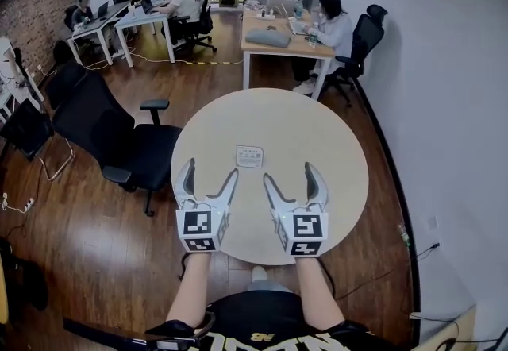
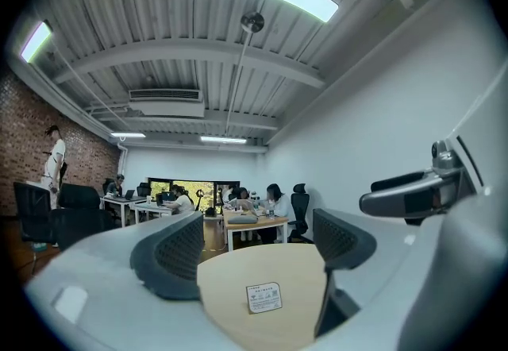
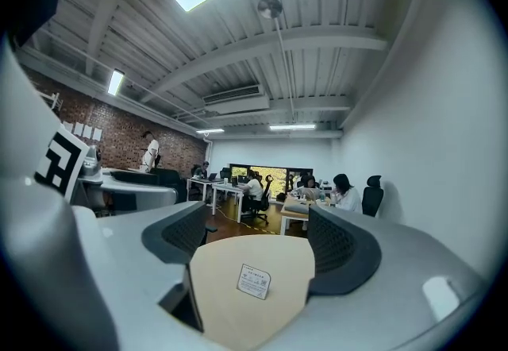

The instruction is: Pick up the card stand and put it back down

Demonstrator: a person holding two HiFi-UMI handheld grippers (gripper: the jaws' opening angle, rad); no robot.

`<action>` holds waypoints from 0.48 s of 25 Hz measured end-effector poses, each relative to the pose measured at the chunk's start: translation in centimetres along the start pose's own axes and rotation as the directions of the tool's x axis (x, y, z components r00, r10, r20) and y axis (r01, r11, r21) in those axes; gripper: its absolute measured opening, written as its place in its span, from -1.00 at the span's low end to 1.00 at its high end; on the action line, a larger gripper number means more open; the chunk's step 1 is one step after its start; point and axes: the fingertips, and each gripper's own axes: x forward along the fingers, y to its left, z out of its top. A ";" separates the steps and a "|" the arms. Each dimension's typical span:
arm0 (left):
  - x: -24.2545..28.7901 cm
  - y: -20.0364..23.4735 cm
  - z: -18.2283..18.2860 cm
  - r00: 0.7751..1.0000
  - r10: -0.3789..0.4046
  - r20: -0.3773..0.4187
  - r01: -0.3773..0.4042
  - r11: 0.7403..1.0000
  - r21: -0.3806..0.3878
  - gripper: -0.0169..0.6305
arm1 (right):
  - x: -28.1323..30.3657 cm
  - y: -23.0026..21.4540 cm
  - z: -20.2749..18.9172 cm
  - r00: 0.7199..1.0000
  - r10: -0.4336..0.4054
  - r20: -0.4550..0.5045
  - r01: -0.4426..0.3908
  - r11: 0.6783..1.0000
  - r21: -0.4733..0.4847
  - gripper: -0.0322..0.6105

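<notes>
Standing near the middle of the round table (image 1: 337, 139), the white card stand (image 1: 249, 156) carries small print and a code-like square, too fine to read. Just short of it, not touching, the left gripper (image 1: 211, 168) and right gripper (image 1: 289, 173) both have jaws spread wide, empty. Black-and-white square markers (image 1: 198, 223) top each gripper.
</notes>
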 end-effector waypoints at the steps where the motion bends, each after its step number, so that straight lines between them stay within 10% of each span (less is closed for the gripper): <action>1: 0.5 -0.1 -0.5 1.000 -0.001 -0.011 0.001 1.000 0.001 0.40 | 0.6 -0.4 -0.3 1.000 0.006 -0.003 -0.006 1.000 0.002 0.37; 12: 4.9 -2.1 -6.4 0.990 -0.012 -0.144 0.010 1.000 -0.018 0.34 | 5.9 -3.8 -4.8 0.997 0.072 -0.040 -0.069 0.995 0.074 0.30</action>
